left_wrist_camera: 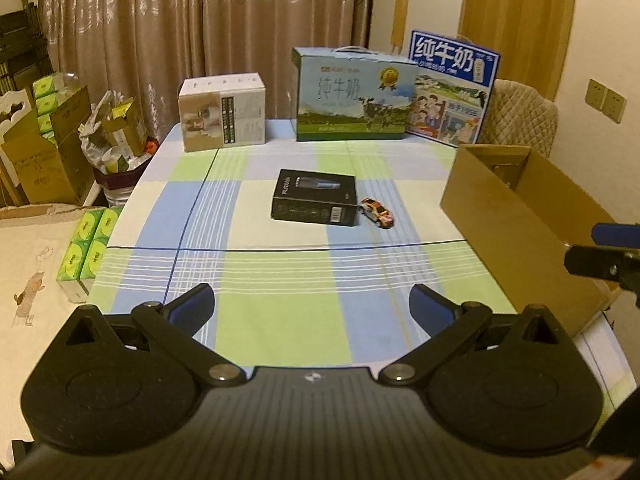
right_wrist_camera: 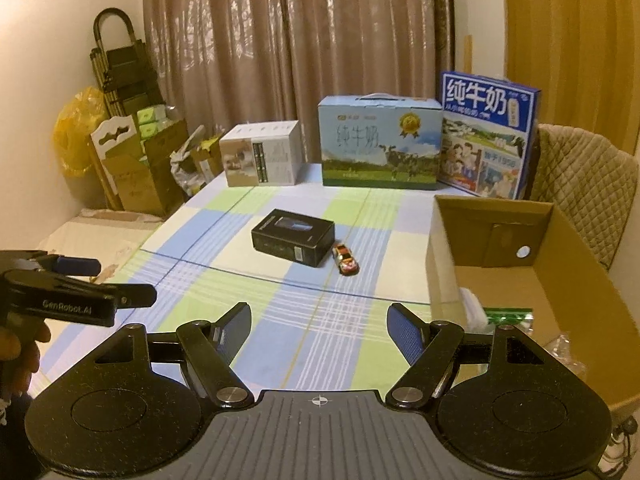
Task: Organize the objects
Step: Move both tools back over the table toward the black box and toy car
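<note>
Checked tablecloth (left_wrist_camera: 280, 320) covers the table we're working at. Nearest us, the left gripper (left_wrist_camera: 312, 308) and right gripper (right_wrist_camera: 320, 328) both hover over the near edge, jaws spread wide, nothing in them. At the right edge we've got an open cardboard box (right_wrist_camera: 500, 280) with some packets inside. Mid-table sits a black box (left_wrist_camera: 316, 198) with a toy car (left_wrist_camera: 376, 211) just beside it. Along the far edge stand a white carton (left_wrist_camera: 222, 112) and two milk cartons (left_wrist_camera: 354, 96).

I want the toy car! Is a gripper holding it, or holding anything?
No. The left gripper and the right gripper are both open and empty. The car sits on the table.
</note>
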The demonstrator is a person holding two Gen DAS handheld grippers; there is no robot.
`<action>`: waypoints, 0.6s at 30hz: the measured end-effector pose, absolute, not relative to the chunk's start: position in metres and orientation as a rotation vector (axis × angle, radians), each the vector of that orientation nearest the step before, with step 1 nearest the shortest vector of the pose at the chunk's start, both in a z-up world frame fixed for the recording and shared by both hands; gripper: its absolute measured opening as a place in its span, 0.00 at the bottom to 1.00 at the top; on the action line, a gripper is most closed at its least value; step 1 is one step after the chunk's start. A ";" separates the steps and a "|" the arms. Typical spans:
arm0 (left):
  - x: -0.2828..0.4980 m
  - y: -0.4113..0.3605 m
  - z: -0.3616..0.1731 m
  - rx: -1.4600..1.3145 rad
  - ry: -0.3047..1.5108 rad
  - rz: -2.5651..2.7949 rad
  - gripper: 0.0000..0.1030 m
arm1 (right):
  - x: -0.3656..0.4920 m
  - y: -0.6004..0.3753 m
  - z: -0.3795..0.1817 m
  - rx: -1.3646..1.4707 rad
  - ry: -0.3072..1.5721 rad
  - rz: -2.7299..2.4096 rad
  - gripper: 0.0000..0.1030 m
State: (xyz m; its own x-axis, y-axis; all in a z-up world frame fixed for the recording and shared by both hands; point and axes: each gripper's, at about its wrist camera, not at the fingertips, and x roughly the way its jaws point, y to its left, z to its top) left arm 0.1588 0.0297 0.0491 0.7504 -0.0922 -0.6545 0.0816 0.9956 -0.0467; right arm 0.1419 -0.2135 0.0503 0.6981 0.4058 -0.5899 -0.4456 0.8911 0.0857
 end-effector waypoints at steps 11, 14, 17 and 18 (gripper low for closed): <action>0.228 0.044 0.006 0.042 0.709 -0.048 0.99 | 0.217 -0.177 -0.003 -0.078 0.679 0.481 0.69; 0.251 0.051 -0.007 0.026 0.708 -0.027 0.99 | 0.241 -0.170 -0.019 -0.079 0.655 0.473 0.69; 0.272 0.058 -0.020 -0.001 0.712 -0.020 0.99 | 0.267 -0.162 -0.035 -0.081 0.681 0.459 0.69; 0.279 0.060 -0.024 -0.011 0.716 -0.020 0.99 | 0.276 -0.160 -0.039 -0.081 0.690 0.461 0.69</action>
State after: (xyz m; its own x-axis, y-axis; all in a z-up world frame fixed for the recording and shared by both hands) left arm 0.2787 0.0598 -0.0244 0.7543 -0.0221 -0.6561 0.0147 0.9998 -0.0169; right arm 0.2764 -0.1596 -0.0389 0.6754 0.3835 -0.6300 -0.4359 0.8966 0.0785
